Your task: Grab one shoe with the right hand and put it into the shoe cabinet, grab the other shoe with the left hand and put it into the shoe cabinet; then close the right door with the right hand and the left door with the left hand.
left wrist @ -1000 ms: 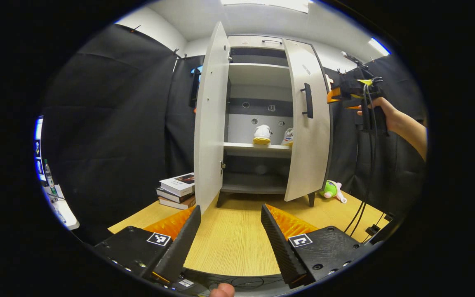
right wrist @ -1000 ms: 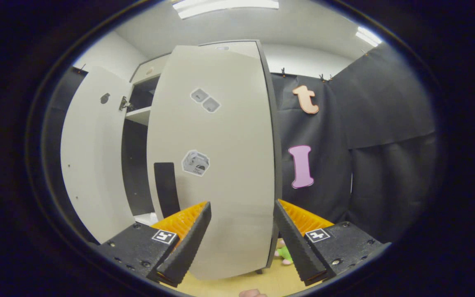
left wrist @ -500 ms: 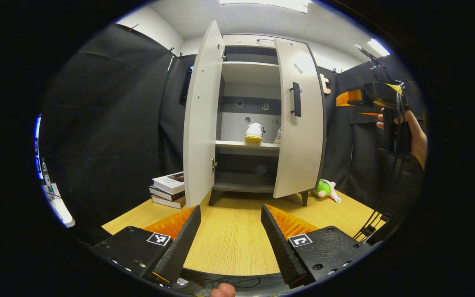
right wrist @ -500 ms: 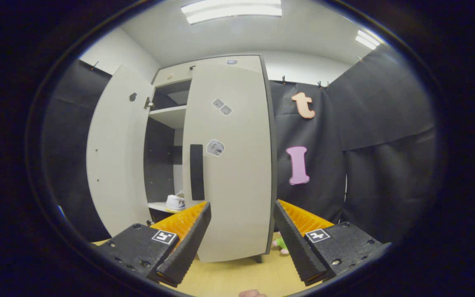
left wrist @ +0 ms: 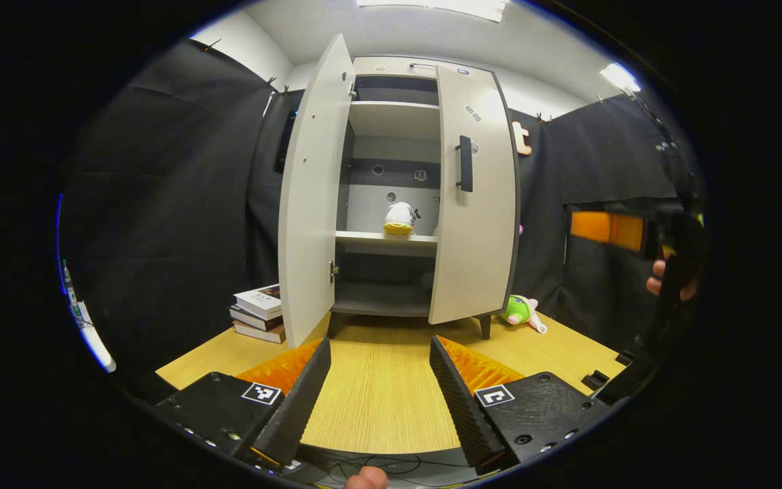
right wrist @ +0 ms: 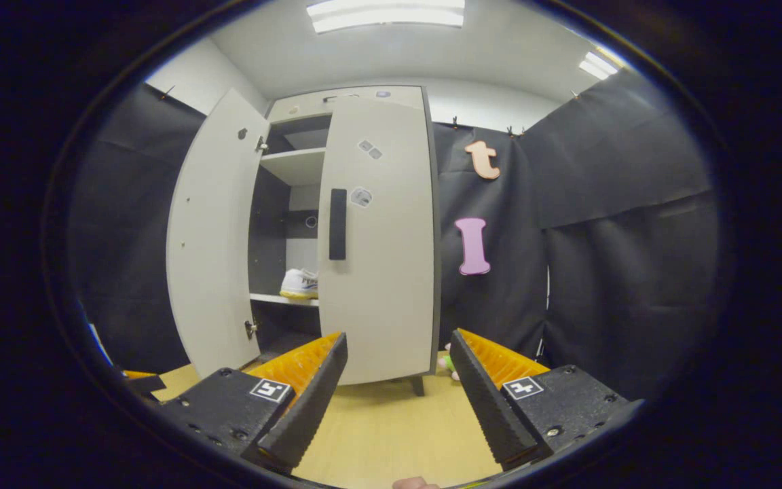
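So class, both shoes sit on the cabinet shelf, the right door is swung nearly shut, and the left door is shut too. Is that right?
Not quite. The left door is wide open, as the left gripper view shows. The rest holds: a shoe sits on the shelf, the right door is nearly shut, and both pairs of tongs, left and right, are open and empty.

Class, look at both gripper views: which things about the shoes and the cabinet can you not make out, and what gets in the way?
- Second shoe: in the left gripper view, the right door covers all but a sliver beside the shoe.
- Bottom shelf: too shadowed to tell what it holds.
- Door stickers: right gripper view, too small to read.
- Plush toy: mostly behind the right gripper's fingers.
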The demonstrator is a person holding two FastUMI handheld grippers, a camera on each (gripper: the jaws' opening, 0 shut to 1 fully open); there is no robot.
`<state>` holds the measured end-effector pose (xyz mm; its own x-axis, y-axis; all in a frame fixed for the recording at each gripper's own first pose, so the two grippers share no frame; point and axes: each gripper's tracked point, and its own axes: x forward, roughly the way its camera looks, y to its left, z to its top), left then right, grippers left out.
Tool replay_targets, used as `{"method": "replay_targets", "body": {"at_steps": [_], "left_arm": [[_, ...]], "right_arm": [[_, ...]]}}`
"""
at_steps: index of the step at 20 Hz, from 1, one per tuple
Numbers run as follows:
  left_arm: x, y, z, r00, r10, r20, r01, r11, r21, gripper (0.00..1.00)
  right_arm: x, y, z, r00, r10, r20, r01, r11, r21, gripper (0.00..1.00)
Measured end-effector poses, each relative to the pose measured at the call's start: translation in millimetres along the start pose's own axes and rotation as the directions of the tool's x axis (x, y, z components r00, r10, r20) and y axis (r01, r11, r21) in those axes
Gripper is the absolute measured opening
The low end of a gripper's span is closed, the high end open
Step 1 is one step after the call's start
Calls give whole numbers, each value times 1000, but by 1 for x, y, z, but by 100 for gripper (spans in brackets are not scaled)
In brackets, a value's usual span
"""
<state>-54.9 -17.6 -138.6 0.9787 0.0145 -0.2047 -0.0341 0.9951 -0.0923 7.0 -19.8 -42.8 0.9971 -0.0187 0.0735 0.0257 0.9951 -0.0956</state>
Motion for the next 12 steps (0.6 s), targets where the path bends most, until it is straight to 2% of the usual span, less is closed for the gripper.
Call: {"method": "replay_targets", "body": {"at_steps": [2,5,6,7,12], "left_arm": [[0,-5,-1,1000,-14,-3,14,1000,2,88],[0,-10,-1,1000,-25,-5,25,1000,9,88],[1,-12,0,1000,-31,-4,31,999,10,88],[0,-14,1,999,-36,-2,36,999,11,88],[-6,-15,33,997,-45,61,46,999,-23,88]], "right_arm": [[-11,-7,-26,999,-10,-42,9,1000,-20,99],[-22,-14,-54,995,-29,-100,31,999,17,99],[-24,-17,-61,993,-38,-111,41,999,28,94],[-24,-19,-65,992,-42,-116,46,998,32,99],[-25,-36,-85,986,-74,-147,78,997,20,99]]}}
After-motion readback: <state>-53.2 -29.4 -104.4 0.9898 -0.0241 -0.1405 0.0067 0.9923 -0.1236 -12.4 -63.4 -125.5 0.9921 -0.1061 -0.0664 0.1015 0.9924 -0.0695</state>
